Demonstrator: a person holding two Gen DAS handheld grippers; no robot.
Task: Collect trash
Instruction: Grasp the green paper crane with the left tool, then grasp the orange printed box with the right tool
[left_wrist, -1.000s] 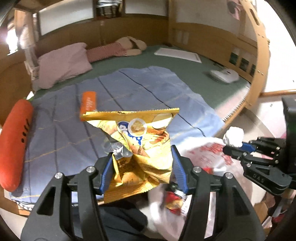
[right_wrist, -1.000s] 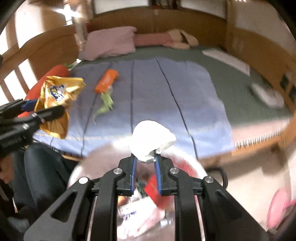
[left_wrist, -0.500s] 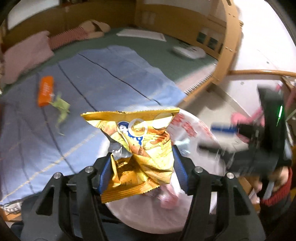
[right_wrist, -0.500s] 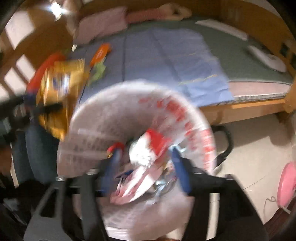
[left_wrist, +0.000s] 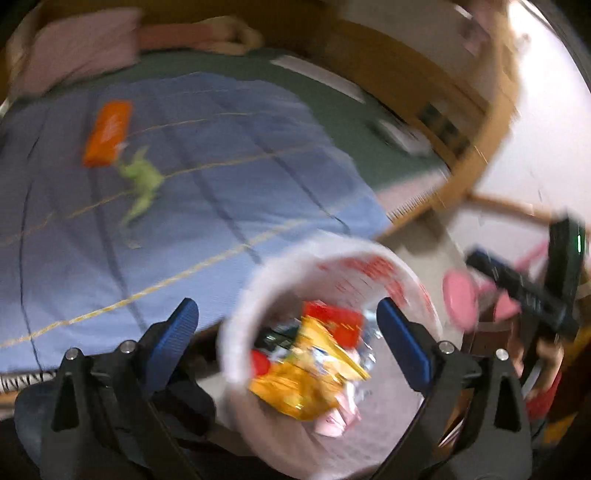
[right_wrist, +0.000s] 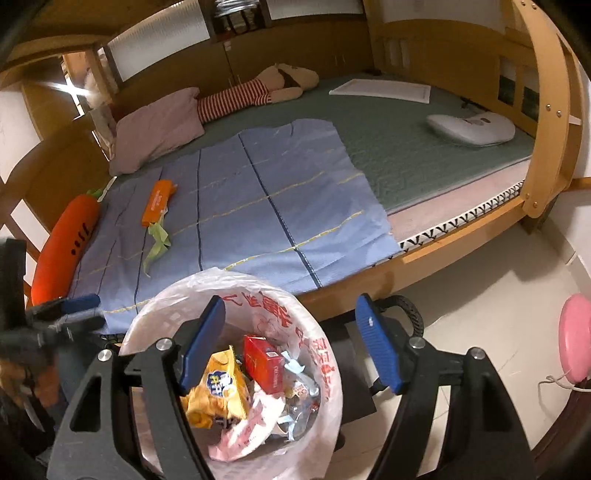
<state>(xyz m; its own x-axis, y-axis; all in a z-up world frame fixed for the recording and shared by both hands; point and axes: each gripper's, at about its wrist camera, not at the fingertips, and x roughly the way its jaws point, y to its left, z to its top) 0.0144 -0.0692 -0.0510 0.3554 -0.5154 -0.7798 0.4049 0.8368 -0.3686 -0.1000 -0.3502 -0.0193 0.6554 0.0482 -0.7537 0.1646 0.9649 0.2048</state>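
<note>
A trash bin lined with a white bag with red print (right_wrist: 321, 354) (left_wrist: 236, 332) stands on the floor beside the bed. The yellow snack bag (right_wrist: 221, 387) (left_wrist: 306, 376) lies inside it with a red box (right_wrist: 262, 363) and other wrappers. My left gripper (left_wrist: 286, 326) is open and empty above the bin. My right gripper (right_wrist: 291, 343) is open and empty over the bin. An orange wrapper (right_wrist: 159, 201) (left_wrist: 107, 133) and a green wrapper (right_wrist: 157, 242) (left_wrist: 142, 184) lie on the blue blanket (right_wrist: 258, 206).
A carrot plush (right_wrist: 66, 243) lies at the bed's left edge, with a pink pillow (right_wrist: 155, 129) and a striped doll (right_wrist: 258, 88) behind. A white pillow (right_wrist: 471, 129) is at the right. A pink object (right_wrist: 574, 339) stands on the floor at right. The left view is blurred.
My left gripper has opened and dropped the yellow snack bag into the bin. My right gripper, which let go of the white tissue earlier, stays open over the bin.
</note>
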